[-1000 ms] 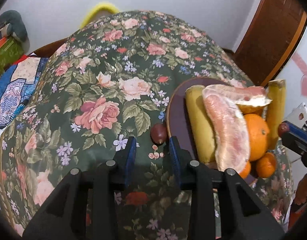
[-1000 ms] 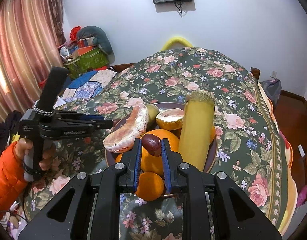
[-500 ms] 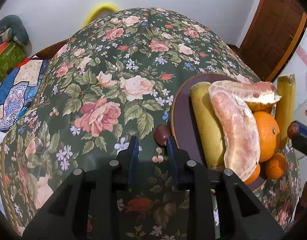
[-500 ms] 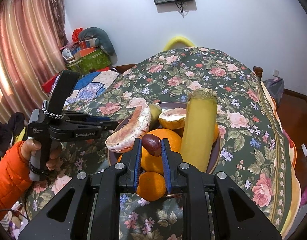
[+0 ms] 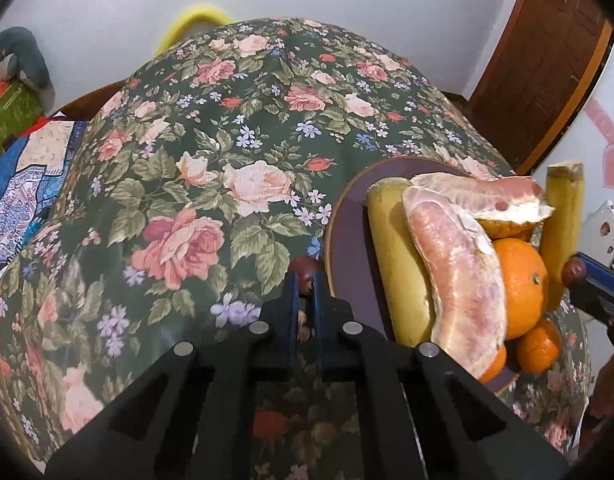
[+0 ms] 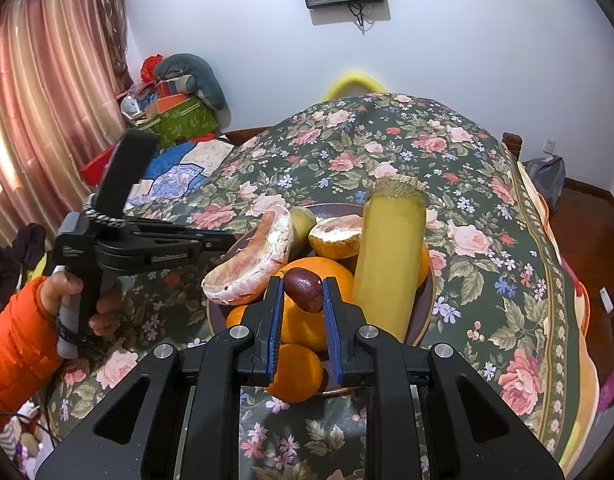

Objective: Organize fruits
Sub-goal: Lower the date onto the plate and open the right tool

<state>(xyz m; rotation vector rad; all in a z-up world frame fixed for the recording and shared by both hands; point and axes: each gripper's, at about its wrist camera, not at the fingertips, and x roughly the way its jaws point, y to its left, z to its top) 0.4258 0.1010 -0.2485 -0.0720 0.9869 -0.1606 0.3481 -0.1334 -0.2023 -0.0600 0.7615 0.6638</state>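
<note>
A brown plate (image 5: 347,216) on the floral tablecloth holds peeled pomelo pieces (image 5: 459,264), oranges (image 5: 519,284) and yellow-green stalk pieces (image 5: 395,260). My left gripper (image 5: 306,280) is shut on a small dark red date (image 5: 305,270) lying on the cloth just left of the plate's rim. My right gripper (image 6: 303,286) is shut on another dark red date (image 6: 303,284) and holds it above the oranges (image 6: 307,292) at the plate's near side. It also shows in the left wrist view (image 5: 579,274).
The round table is covered by a green floral cloth (image 5: 211,168). A yellow chair back (image 6: 353,82) stands behind the table. Boxes and cushions (image 6: 179,104) are piled at the left by the curtain. A wooden door (image 5: 547,60) is at the right.
My left gripper has moved forward and closed its jaws on the date beside the plate. My right gripper has stayed over the plate with its date.
</note>
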